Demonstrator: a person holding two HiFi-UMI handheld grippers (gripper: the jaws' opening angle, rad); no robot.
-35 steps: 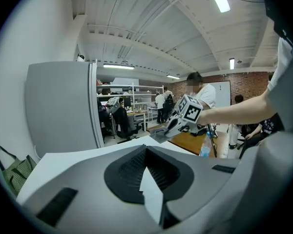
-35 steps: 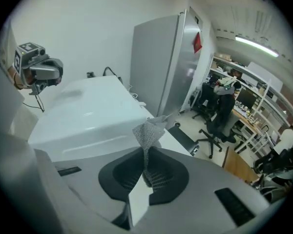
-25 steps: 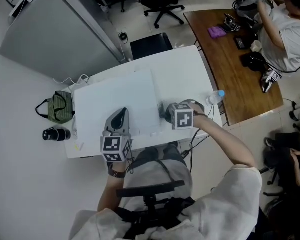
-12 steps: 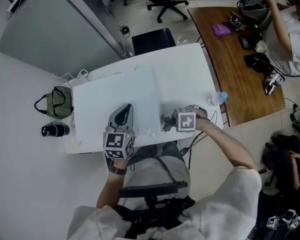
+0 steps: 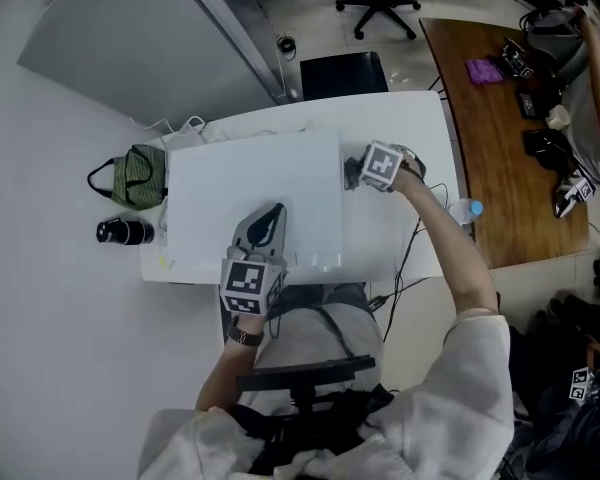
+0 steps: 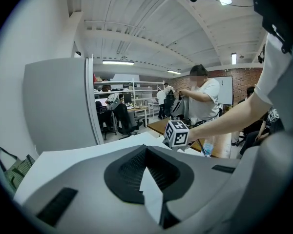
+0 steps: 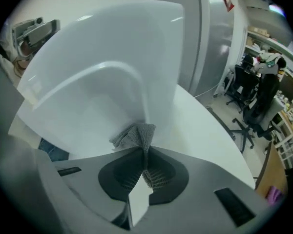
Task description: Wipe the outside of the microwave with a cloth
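The white microwave (image 5: pixel 250 183) stands on a white table (image 5: pixel 405 238), seen from above in the head view. My left gripper (image 5: pixel 269 218) rests on the microwave's top near its front edge, shut with nothing between the jaws (image 6: pixel 146 150). My right gripper (image 5: pixel 351 174) is at the microwave's right side, toward the back. It is shut on a grey cloth (image 7: pixel 133 135), which is bunched against the white side wall (image 7: pixel 112 52) just ahead of the jaws (image 7: pixel 145 154).
A green bag (image 5: pixel 140 176) and a black cylinder (image 5: pixel 123 232) lie on the floor at the left. A water bottle (image 5: pixel 463 209) stands at the table's right edge beside a brown wooden table (image 5: pixel 500 138). A grey partition (image 5: pixel 150 38) rises behind; a person (image 6: pixel 202 99) stands beyond.
My right gripper has moved with the cloth from the microwave's front right corner toward the back along its right side. The left gripper has stayed on the top.
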